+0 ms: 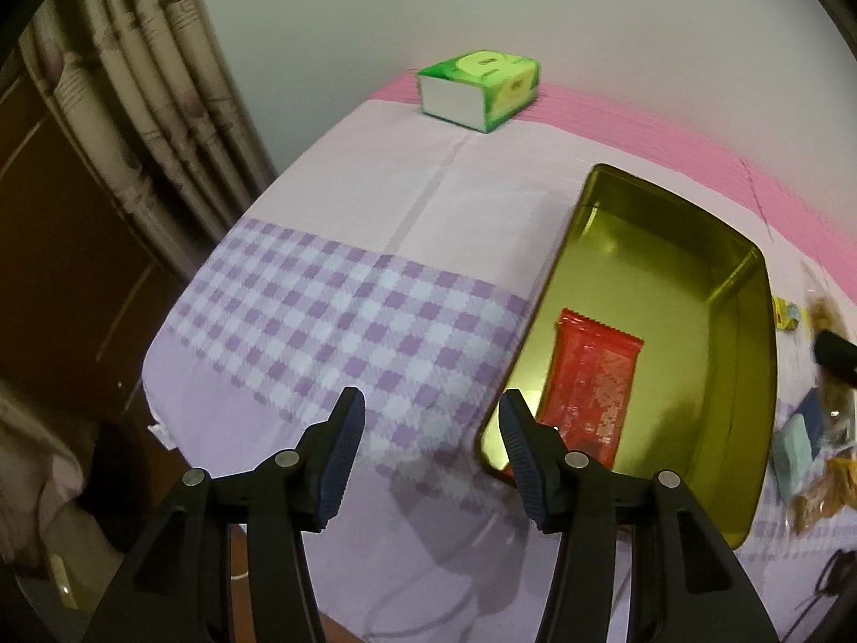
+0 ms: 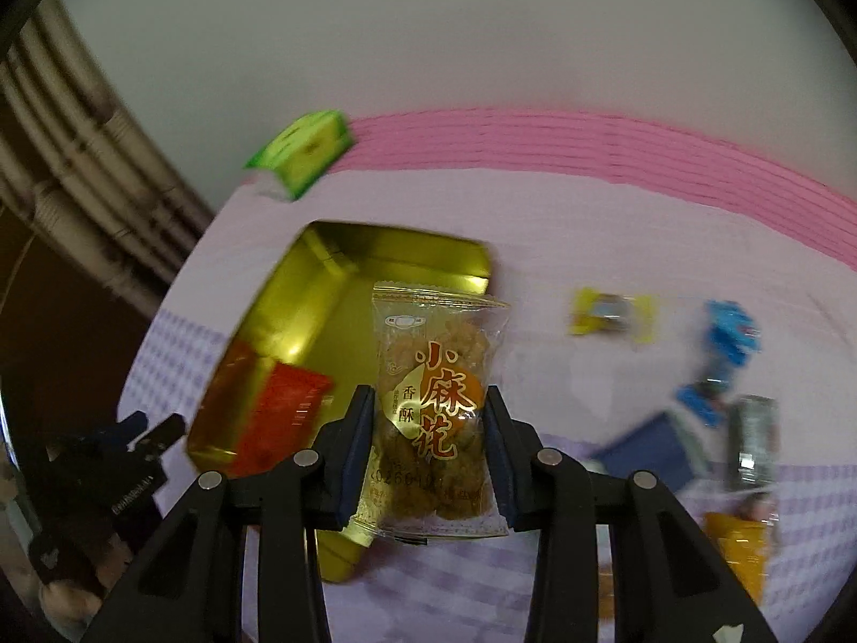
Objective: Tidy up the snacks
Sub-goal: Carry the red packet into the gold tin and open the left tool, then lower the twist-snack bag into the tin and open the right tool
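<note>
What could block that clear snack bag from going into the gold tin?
Nothing visible. The right gripper holds the clear snack bag over the gold tin, which is open with only a red packet at one end.

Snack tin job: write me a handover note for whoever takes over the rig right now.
Right gripper: shut on a clear twisted-snack packet, held above the tin's near edge.
Left gripper: open, empty, beside the gold tin.
Done: one red packet lies in the tin.
Left: drop the held packet in, then collect the loose snacks on the cloth, including the yellow candy and blue wrappers.
</note>
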Demonstrator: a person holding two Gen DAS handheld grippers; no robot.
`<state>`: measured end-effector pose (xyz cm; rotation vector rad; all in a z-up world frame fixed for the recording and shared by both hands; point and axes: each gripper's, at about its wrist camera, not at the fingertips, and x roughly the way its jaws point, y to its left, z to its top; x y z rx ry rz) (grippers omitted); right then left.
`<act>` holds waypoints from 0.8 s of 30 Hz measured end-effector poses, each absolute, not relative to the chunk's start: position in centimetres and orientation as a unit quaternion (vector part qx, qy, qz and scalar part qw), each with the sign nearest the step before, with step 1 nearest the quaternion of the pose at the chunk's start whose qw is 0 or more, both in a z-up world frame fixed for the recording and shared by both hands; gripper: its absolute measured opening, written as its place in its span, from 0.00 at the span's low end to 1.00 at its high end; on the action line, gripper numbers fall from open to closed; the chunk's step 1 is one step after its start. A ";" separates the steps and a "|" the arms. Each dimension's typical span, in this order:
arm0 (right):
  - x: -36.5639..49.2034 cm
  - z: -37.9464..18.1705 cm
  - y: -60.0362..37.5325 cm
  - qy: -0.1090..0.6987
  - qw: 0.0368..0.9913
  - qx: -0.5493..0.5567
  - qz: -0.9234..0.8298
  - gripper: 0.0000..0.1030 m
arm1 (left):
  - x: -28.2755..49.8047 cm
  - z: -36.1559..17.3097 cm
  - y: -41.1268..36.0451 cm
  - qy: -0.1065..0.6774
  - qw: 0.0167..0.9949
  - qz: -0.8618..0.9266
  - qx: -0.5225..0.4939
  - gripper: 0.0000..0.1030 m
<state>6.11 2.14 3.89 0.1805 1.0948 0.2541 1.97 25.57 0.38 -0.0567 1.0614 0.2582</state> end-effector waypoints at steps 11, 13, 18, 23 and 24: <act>7.3 0.8 7.7 0.544 0.822 0.085 0.144 0.35 | 1.6 0.3 26.2 0.505 0.852 0.133 -0.036 0.54; 7.4 0.3 8.2 0.549 0.819 0.087 0.144 0.35 | 1.6 0.3 26.0 0.505 0.852 0.132 -0.035 0.54; 7.2 -0.8 8.7 0.556 0.817 0.074 0.134 0.35 | 1.6 0.2 25.8 0.507 0.851 0.132 -0.036 0.55; 7.2 -1.5 8.7 0.564 0.814 0.060 0.125 0.35 | 1.7 0.1 25.9 0.509 0.849 0.134 -0.039 0.55; 7.2 -1.6 8.6 0.567 0.813 0.057 0.121 0.35 | 1.7 0.1 25.9 0.510 0.849 0.134 -0.039 0.55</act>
